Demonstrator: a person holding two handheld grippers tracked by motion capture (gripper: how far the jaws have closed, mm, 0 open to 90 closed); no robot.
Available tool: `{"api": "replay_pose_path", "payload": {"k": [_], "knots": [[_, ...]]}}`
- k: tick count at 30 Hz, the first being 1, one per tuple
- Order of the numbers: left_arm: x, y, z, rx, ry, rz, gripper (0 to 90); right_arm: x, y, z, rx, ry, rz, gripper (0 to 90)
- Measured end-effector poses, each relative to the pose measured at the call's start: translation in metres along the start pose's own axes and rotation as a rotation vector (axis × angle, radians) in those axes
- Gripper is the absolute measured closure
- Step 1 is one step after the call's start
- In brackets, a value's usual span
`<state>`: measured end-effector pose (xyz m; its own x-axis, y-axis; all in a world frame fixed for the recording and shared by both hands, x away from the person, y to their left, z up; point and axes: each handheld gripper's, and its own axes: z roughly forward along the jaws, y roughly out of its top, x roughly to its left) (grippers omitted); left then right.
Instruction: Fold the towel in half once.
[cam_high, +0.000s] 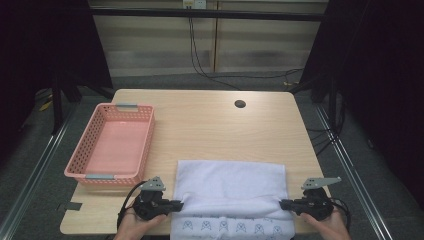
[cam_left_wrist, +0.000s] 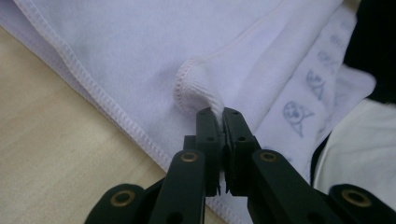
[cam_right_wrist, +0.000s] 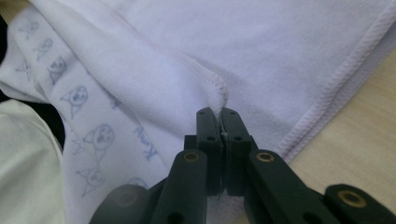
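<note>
One white towel is counted on the table, two grippers are counted at its near corners, and one pink basket left of it.

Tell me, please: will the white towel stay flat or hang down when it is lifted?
The towel likely droops: it already folds over itself and bunches where the left gripper pinches it. Probably light, since the right gripper holds only an edge.

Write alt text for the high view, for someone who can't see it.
A person's two hands hold the left gripper and right gripper, each shut on a side edge of a folded white towel at the near edge of a wooden table. A pink plastic basket sits to the left.
</note>
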<state>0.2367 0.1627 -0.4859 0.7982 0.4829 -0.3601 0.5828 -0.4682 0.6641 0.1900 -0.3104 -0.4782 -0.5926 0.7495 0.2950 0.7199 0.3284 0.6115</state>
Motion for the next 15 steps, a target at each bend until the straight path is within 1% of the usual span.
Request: {"api": "replay_pose_path", "payload": {"k": [1,2,3,4,5,6,7,8,9,10,11,12,13,15], "knots": [[-0.004,0.0,0.004,0.031,0.0,0.03,86.5,0.001,0.0,0.002,0.016,-0.004,-0.005,88.1],[-0.004,0.0,0.004,0.031,0.0,0.03,86.6,0.002,-0.001,0.003,0.026,-0.015,-0.004,88.1],[-0.005,0.001,0.006,0.045,0.004,0.036,86.6,0.002,-0.001,0.003,0.026,-0.015,-0.004,88.1],[-0.005,0.001,0.011,0.071,0.025,0.028,86.7,0.0,-0.002,0.008,0.058,-0.029,-0.005,88.1],[-0.003,0.002,0.012,0.091,0.024,0.03,86.7,0.0,-0.002,0.008,0.058,-0.029,-0.005,88.1],[-0.002,0.002,0.012,0.089,0.021,0.029,86.7,0.0,-0.001,0.01,0.062,-0.028,-0.004,88.2],[0.001,0.003,0.012,0.08,0.048,0.016,86.7,-0.002,0.001,0.012,0.06,-0.037,-0.005,88.3],[0.001,0.003,0.012,0.08,0.048,0.016,86.7,-0.002,0.001,0.012,0.06,-0.037,-0.005,88.3],[0.002,0.004,0.013,0.081,0.043,0.017,86.7,-0.002,0.001,0.013,0.056,-0.041,-0.017,88.3],[0.003,0.005,0.013,0.077,0.058,0.017,86.8,-0.003,0.003,0.014,0.047,-0.047,-0.021,88.4],[0.005,0.007,0.013,0.073,0.077,0.025,86.9,-0.007,0.006,0.016,0.036,-0.053,-0.019,88.4],[0.007,0.008,0.014,0.07,0.089,0.023,86.9,-0.009,0.007,0.017,0.035,-0.058,-0.021,88.4],[0.009,0.009,0.014,0.065,0.093,0.012,86.9,-0.009,0.007,0.017,0.035,-0.058,-0.021,88.4],[0.014,0.013,0.016,0.057,0.102,0.013,87.1,-0.015,0.013,0.02,0.029,-0.064,-0.009,88.4]]}}
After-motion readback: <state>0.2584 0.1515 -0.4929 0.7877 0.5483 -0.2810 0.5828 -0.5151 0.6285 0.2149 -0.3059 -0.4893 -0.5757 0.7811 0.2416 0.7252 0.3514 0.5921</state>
